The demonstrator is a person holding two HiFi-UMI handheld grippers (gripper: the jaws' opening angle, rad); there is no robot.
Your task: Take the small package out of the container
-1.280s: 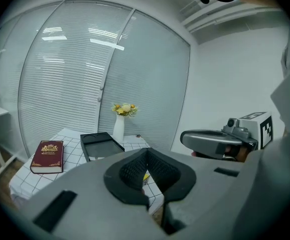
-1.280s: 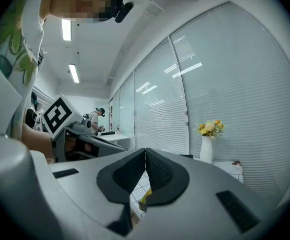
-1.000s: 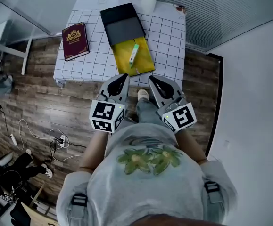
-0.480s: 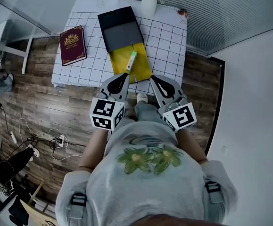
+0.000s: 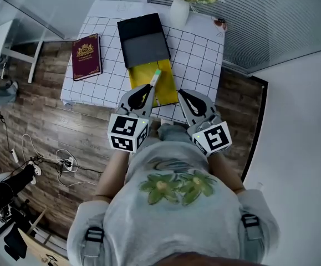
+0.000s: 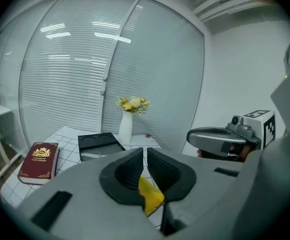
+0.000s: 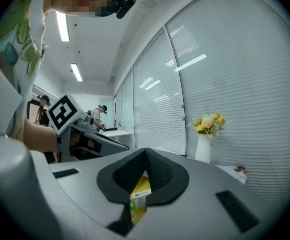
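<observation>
Both of your grippers are held side by side in front of your body, jaws pointing at the table [image 5: 204, 49] with the white grid cloth.

**Left gripper** [image 5: 144, 91]
- In the left gripper view its jaws stand together at the tips, and nothing is clamped between them.
- Through the hollow behind the tips you see only a patch of the yellow sheet [image 6: 149, 194] on the table below.
- In the head view the tip lines up with the near end of the yellow sheet, close to the small package [image 5: 155, 77].

**Right gripper** [image 5: 183, 95]
- In the right gripper view its jaws meet at the tips, and nothing is clamped between them.
- The small package appears behind them, lying on the table and not gripped.
- In the head view the tip sits over the near table edge, just right of the yellow sheet.

**Task item**
- The small package is a slim green-and-white box.
- It lies on the yellow sheet, which projects toward you from under the open black box [image 5: 143, 39].
- Neither gripper touches it.

**Other items on the table**
- A burgundy book [image 5: 87, 56] lies left of the black box, apart from it.
- A white vase of yellow flowers [image 5: 179, 10] stands at the far edge, to the right of the black box.
</observation>
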